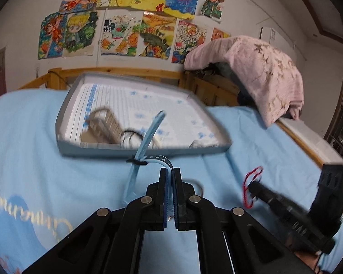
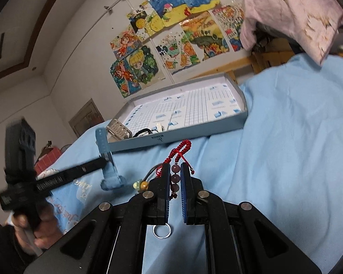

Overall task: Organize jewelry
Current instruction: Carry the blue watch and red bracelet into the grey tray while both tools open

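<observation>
My left gripper (image 1: 170,171) is shut on a light blue perforated watch strap (image 1: 146,137), which arches up out of the pads above the blue bedsheet. The right wrist view shows the same strap (image 2: 105,150) hanging from the left gripper (image 2: 106,159). My right gripper (image 2: 175,166) is shut on a bracelet of dark round beads and red cord (image 2: 183,147), and it appears at the right of the left wrist view (image 1: 253,187) with the red loop (image 1: 251,182). A shallow grey box (image 1: 64,114) (image 2: 194,127) lies ahead on the bed.
Inside the box lie a metal watch band (image 2: 117,126) and a black hair tie (image 2: 141,132). A silver ring (image 2: 162,230) and yellow-green beads (image 2: 140,185) rest on the sheet. A pink cloth (image 1: 263,73) hangs over the wooden bed rail (image 1: 116,70). A hand (image 2: 41,223) holds the left gripper.
</observation>
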A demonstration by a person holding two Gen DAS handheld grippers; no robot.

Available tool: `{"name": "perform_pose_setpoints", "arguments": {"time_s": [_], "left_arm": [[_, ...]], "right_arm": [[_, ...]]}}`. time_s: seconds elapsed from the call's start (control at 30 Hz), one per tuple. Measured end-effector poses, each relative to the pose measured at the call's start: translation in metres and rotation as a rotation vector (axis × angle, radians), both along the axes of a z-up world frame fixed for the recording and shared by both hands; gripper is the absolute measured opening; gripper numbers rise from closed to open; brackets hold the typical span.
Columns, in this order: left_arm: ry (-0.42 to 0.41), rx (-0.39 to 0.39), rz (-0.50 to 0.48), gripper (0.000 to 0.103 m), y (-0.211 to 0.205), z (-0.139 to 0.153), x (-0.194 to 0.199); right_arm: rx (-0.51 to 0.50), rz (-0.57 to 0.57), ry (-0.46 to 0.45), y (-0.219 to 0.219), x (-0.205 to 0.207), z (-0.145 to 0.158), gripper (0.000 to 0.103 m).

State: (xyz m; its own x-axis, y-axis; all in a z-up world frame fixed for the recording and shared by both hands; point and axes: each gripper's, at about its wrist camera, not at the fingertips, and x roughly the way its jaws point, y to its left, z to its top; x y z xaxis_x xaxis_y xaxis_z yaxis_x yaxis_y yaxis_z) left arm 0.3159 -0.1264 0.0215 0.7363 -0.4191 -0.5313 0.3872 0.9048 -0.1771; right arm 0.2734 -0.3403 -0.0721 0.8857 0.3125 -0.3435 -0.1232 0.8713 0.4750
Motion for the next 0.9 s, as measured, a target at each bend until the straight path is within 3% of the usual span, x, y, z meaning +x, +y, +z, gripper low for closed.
{"name": "perform_pose_setpoints", "arguments": {"time_s": [0.2, 0.33, 0.43, 0.6, 0.83, 0.9], "left_arm": [[-0.008, -0.038, 0.007, 0.004, -0.009, 0.024, 0.036], [-0.034, 0.018, 0.016, 0.004, -0.022, 0.022, 0.068], [-0.025, 0.012, 0.023, 0.004, -0.023, 0.012, 0.086], [-0.013, 0.015, 0.019, 0.004, -0.023, -0.014, 0.096], [-0.006, -0.037, 0.019, 0.004, -0.023, -0.020, 0.097], [-0.008, -0.029, 0.024, 0.004, -0.025, -0.019, 0.096]], "right_arm": [[0.004, -0.021, -0.028, -0.008, 0.013, 0.011, 0.008], [-0.027, -0.044, -0.074, -0.008, 0.035, 0.023, 0.008], [-0.036, -0.090, -0.101, -0.016, 0.064, 0.034, 0.008], [-0.047, -0.129, -0.045, -0.023, 0.111, 0.029, 0.008], [-0.081, -0.122, 0.006, -0.015, 0.124, 0.009, 0.008], [-0.068, -0.123, 0.010, -0.018, 0.124, 0.006, 0.014]]}}
